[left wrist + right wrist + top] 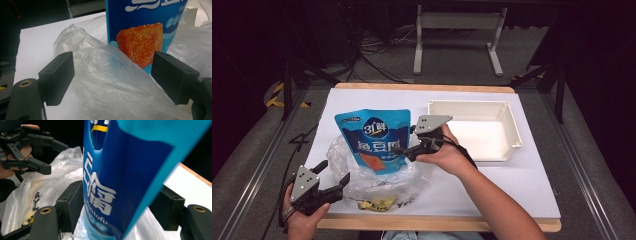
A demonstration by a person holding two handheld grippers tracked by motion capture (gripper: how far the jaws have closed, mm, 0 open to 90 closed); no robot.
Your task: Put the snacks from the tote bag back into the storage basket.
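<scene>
The blue fish tofu pouch [120, 177] stood between the parted jaws of my right hand-held gripper [412, 148], its foot inside the clear plastic bag [377, 185]. My left hand-held gripper [334, 177] gaped empty beside the bag.

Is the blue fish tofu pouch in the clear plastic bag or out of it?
Partly in. The blue fish tofu pouch stands with its bottom inside the clear plastic bag, most of it sticking out above. The right gripper straddles its edge.

The fish tofu pouch [374, 139] stands in the plastic bag [362, 185] on the table [532, 185], left of the tray [510, 131]. The left hand-held gripper [334, 176] is at the bag's left, the right hand-held gripper [404, 150] at the pouch's right edge.
</scene>
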